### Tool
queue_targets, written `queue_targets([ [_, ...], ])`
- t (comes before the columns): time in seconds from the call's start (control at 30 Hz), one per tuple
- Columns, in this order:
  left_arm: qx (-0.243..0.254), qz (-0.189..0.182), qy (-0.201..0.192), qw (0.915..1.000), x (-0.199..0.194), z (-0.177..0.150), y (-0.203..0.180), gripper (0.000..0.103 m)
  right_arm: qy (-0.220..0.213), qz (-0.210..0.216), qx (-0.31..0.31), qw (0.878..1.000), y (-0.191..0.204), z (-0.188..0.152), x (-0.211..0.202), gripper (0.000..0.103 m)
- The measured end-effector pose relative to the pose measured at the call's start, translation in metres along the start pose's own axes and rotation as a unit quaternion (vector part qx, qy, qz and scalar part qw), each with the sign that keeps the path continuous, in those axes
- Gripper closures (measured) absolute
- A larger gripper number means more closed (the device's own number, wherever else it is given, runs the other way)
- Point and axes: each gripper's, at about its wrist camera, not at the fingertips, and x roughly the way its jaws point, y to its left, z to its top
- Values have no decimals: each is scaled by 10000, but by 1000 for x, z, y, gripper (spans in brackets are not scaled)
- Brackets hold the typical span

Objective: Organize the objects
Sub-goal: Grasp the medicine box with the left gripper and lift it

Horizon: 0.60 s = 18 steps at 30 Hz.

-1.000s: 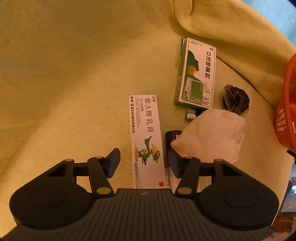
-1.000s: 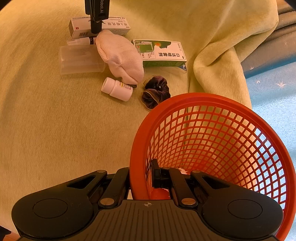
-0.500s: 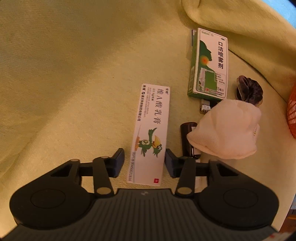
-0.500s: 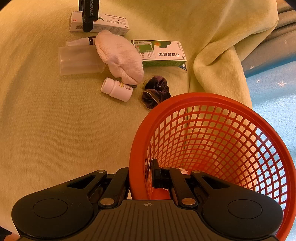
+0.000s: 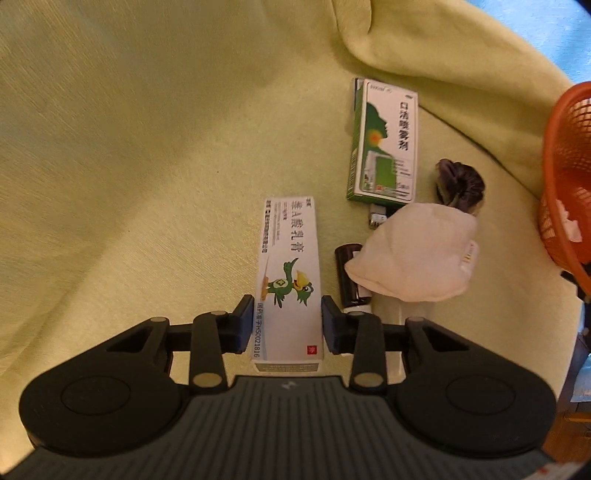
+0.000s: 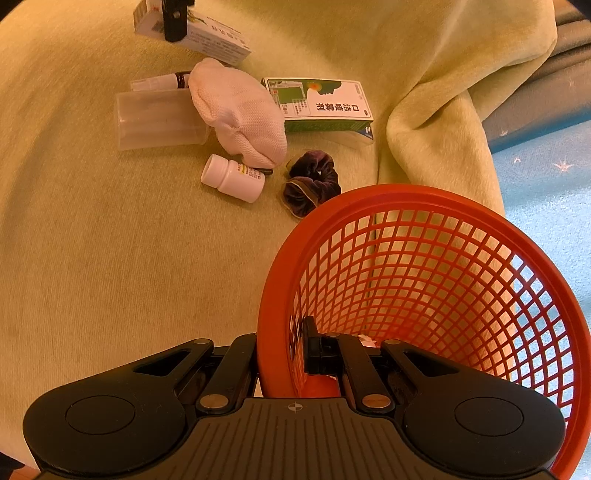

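My left gripper (image 5: 289,325) is shut on the white ointment box (image 5: 290,273) printed with a green bird; its near end sits between the pads. In the right wrist view that white ointment box (image 6: 207,37) is tilted and lifted off the blanket, with a finger (image 6: 173,18) of the left gripper across it. My right gripper (image 6: 282,354) is shut on the rim of the orange mesh basket (image 6: 424,280). On the blanket lie a green spray box (image 6: 321,105), a white knitted sock (image 6: 240,114), a white pill bottle (image 6: 232,179) and a purple scrunchie (image 6: 312,181).
A clear plastic case (image 6: 159,120) and a slim tube (image 6: 159,81) lie left of the sock. The yellow-green blanket (image 6: 110,258) bunches into a fold (image 6: 424,122) at the right, with blue floor (image 6: 546,184) beyond. A white scrap (image 5: 567,218) lies in the basket.
My left gripper slid forward around the ointment box, closed on it and raised it off the blanket at a tilt. The right gripper and basket stayed put.
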Motion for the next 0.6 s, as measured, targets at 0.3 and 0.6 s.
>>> queue_targets([
  [0.3,-20,-196,-247,9995,-41,-2,-5,71,9,-16,-16,10000,1,0,1,100],
  [0.6,345,-842,-544,9944,-81,8,-42,71,21,1,8,10000,1,0,1,100],
])
